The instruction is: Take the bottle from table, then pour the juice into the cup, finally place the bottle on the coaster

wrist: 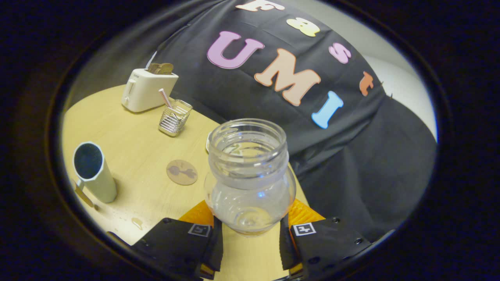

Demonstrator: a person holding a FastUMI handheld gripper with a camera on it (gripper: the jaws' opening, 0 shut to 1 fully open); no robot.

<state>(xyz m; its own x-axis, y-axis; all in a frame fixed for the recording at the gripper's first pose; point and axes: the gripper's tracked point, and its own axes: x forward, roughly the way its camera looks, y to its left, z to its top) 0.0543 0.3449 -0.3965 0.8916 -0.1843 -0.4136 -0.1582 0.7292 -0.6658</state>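
The gripper [247, 238] pinches a clear, open-mouthed plastic bottle [250, 177] — both fingers pressed on its lower body, the view tilted over the pale wooden table [136, 156]. Beyond it lie a round brown coaster [182, 172] and a white cup [95, 171]; farther off stand a wire holder [175, 118] and a cream toaster [146, 89].

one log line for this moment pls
gripper: shut on bottle | bottle: open-topped, looks empty | cup: upright on table | coaster: bare
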